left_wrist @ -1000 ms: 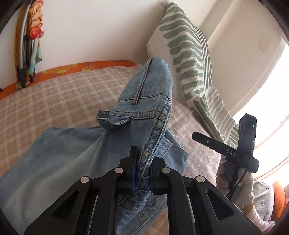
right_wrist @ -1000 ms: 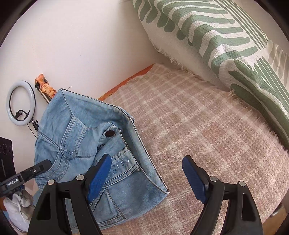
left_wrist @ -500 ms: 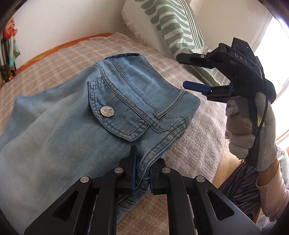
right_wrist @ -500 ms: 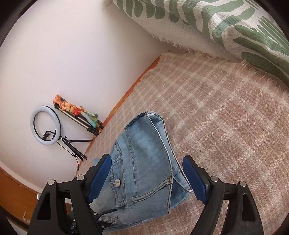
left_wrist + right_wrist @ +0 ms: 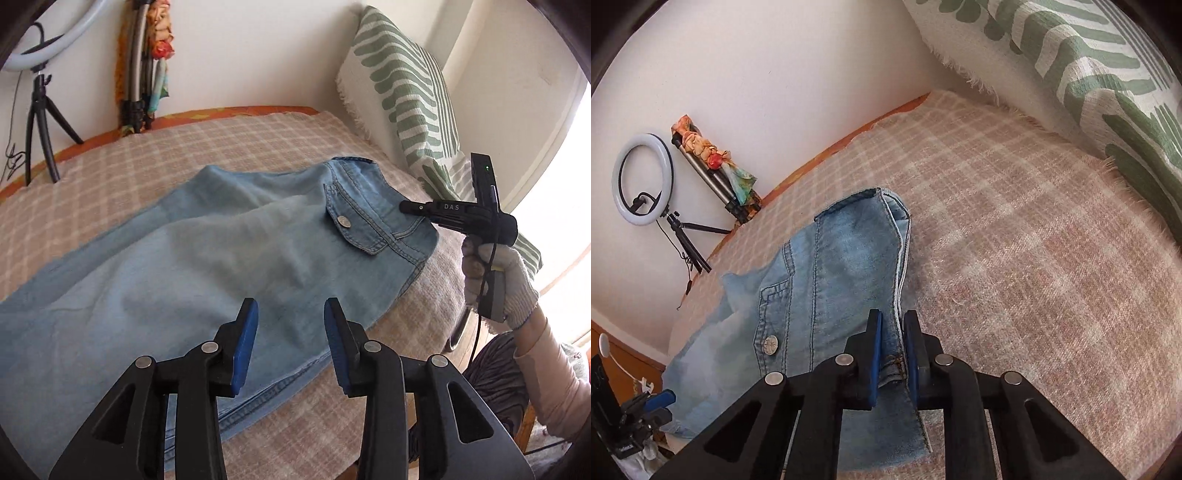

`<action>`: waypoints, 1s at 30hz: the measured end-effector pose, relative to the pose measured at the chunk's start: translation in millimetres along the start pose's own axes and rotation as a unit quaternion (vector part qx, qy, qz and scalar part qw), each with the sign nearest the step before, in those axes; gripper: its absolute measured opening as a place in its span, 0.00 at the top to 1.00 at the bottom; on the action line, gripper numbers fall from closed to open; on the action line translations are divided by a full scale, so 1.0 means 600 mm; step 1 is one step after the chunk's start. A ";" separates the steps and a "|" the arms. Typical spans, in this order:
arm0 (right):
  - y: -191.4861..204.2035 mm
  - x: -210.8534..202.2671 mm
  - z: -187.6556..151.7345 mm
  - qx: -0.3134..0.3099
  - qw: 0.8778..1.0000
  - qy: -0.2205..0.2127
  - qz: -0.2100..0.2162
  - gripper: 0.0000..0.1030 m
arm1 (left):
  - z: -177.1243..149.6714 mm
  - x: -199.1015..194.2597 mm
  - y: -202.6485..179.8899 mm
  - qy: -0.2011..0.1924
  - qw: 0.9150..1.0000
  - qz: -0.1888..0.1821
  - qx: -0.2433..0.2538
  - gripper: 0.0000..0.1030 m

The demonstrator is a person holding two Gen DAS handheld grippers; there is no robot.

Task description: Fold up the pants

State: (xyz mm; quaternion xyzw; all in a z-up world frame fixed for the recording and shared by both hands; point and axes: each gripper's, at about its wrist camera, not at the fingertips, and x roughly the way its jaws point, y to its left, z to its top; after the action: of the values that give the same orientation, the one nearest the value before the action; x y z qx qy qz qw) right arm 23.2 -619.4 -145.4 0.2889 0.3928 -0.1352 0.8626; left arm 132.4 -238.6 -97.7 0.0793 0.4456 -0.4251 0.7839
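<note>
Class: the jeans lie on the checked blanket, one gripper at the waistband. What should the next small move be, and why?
Probably the left gripper should close on the near edge of the jeans. Its jaws have just been opening and stand apart with nothing clamped, while the right gripper, whose jaws have just been closing, pinches the waistband. Two grips are likely needed to fold.

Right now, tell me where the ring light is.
The ring light stands on its small tripod against the white wall, at the left of the right wrist view, beyond the bed's far edge and beside a folded tripod.
</note>
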 end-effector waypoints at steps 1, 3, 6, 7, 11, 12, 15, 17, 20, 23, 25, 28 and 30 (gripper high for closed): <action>0.009 -0.004 0.003 -0.017 1.000 -0.012 -0.018 0.94 | -0.009 -0.006 0.020 -0.001 1.000 0.009 -0.015 0.66; 0.021 -0.004 0.005 -0.040 0.997 -0.027 -0.064 0.95 | -0.030 -0.011 0.054 0.002 0.999 0.017 -0.041 0.66; 0.020 0.016 0.007 -0.053 0.994 -0.008 -0.098 0.96 | -0.065 0.001 0.080 0.027 0.997 0.016 -0.064 0.66; 0.020 0.019 0.005 -0.052 0.993 -0.006 -0.106 0.95 | -0.076 0.008 0.082 0.037 0.997 0.014 -0.066 0.66; 0.039 -0.014 0.013 -0.061 0.990 -0.040 -0.120 0.64 | -0.122 0.023 0.071 0.055 0.997 0.018 -0.042 0.65; 0.051 -0.027 0.016 -0.065 0.990 -0.055 -0.109 0.61 | -0.127 0.022 0.064 0.054 0.998 0.022 -0.027 0.65; 0.102 -0.042 0.023 -0.087 0.991 -0.077 -0.061 0.57 | -0.125 0.015 0.062 0.059 0.998 0.009 -0.032 0.65; 0.141 -0.029 0.030 -0.109 0.992 -0.064 -0.007 0.47 | -0.121 0.007 0.066 0.050 0.998 0.005 -0.045 0.65; 0.203 0.009 0.039 -0.155 0.986 -0.037 0.052 0.43 | -0.116 -0.016 0.068 0.020 0.999 0.021 -0.042 0.65; 0.267 0.071 0.045 -0.206 0.974 0.003 0.093 0.37 | -0.113 -0.031 0.072 0.005 0.999 0.042 -0.034 0.65; 0.298 0.115 0.049 -0.214 0.969 0.032 0.120 0.37 | -0.117 -0.032 0.078 0.007 0.998 0.050 -0.035 0.65; 0.329 0.177 0.055 -0.207 0.965 0.073 0.144 0.35 | -0.128 -0.028 0.092 0.016 0.998 0.054 -0.040 0.65; 0.340 0.214 0.057 -0.204 0.962 0.101 0.152 0.32 | -0.137 -0.022 0.104 0.023 0.997 0.054 -0.049 0.65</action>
State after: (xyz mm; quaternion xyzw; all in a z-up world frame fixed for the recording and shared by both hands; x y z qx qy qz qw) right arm 222.0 -478.3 -144.4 0.1753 0.4482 0.1106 0.8696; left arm 123.2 -150.3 -151.8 0.0747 0.4791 -0.3581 0.7979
